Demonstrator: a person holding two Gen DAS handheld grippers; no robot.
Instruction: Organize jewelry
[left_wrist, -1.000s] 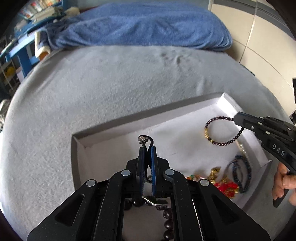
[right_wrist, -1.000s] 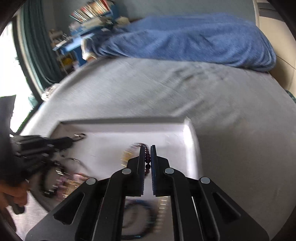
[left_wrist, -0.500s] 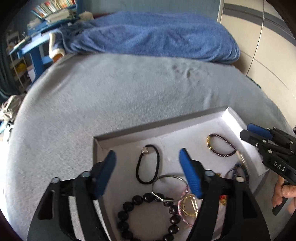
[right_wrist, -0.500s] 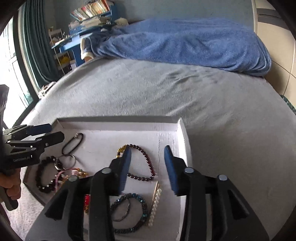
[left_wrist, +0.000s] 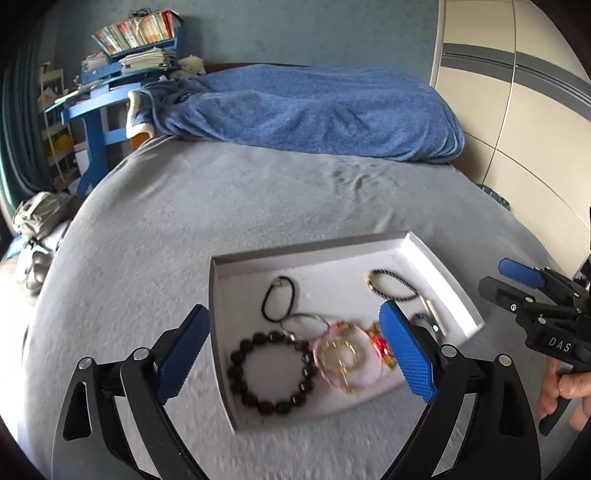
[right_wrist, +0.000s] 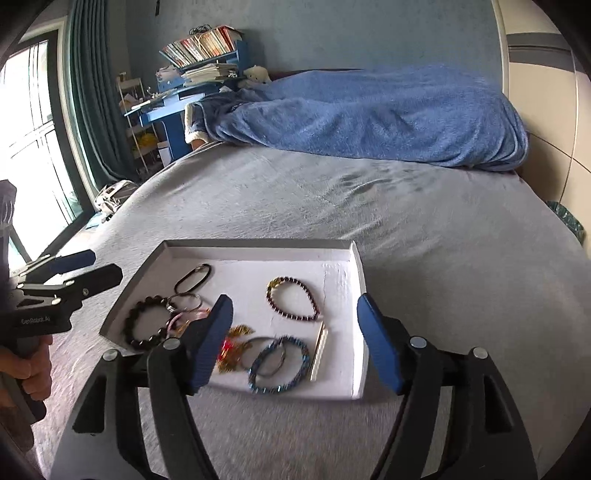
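A white shallow tray (left_wrist: 461, 291) (right_wrist: 360, 280) lies on a grey bed and holds several bracelets. A thin black cord loop (left_wrist: 279, 300) (right_wrist: 192, 277) lies at its far left. A black bead bracelet (left_wrist: 271, 371) (right_wrist: 146, 326), a silver ring (left_wrist: 304, 322), a pink-and-gold piece (left_wrist: 345, 356), a dark red bead bracelet (left_wrist: 393, 285) (right_wrist: 293, 302), a blue bracelet (right_wrist: 279, 363) and a pearl strand (right_wrist: 319, 349) lie beside it. My left gripper (left_wrist: 295, 354) is open and empty, raised above the tray's near left. My right gripper (right_wrist: 295, 339) is open and empty above the tray's near edge.
The grey bed cover (left_wrist: 221, 206) stretches all around the tray. A crumpled blue blanket (left_wrist: 314, 107) (right_wrist: 369, 114) lies at the far end. A blue desk with books (left_wrist: 110, 85) stands beyond the bed on the left. A cream wall (left_wrist: 517, 110) runs along the right.
My left gripper opened, let go of the black cord loop into the tray and pulled back and up. My right gripper opened too and drew back from the tray.
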